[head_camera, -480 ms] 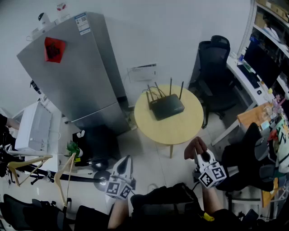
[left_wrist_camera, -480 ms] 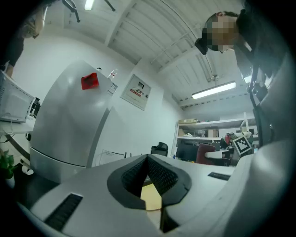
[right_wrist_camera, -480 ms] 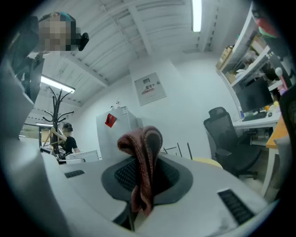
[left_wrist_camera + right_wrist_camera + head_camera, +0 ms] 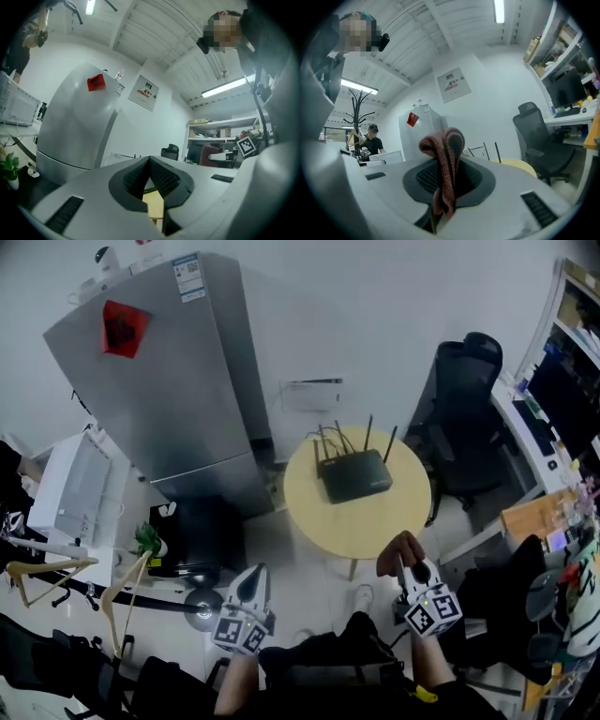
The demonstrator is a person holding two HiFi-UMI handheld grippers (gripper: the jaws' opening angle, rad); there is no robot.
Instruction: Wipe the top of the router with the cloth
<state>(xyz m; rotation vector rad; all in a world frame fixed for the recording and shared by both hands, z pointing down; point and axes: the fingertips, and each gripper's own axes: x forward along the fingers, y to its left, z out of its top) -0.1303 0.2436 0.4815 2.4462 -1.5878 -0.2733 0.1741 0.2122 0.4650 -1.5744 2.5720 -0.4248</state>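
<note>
**Carrying the cloth toward a router well out of reach**

Nearest the body: right gripper (image 4: 412,579) held low and tilted upward, jaws clamped on a reddish-brown cloth (image 4: 443,157) folded up over the tips and hanging loose below them. Risks a poor wipe from that bunching, with only a narrow fold likely to meet the router and hard jaw tips close behind it, liable to scrape or shove the case. Risks a slip too, with only a thin strip of fabric in the grip, easily pulled free by a drag across the lid.

Left gripper (image 4: 251,589) about level with the right and well apart from it, jaws together at the tips and holding nothing. Points forward and a little up, toward the grey fridge (image 4: 178,399). Offers no help in steadying anything from there.

Farther out: round yellow table (image 4: 370,521), its near edge just beyond the right gripper in the head view. Black router (image 4: 354,474) flat on the far half of the table, antennas (image 4: 368,432) upright along its back edge, cables (image 4: 328,439) behind. Calls for a long forward reach. Looks light, so probably slid toward the table edge, or tugged against its cables, by any sideways push. Antennas apt to snag the loose cloth on a stroke carried too far back. Wiping not yet begun.
</note>
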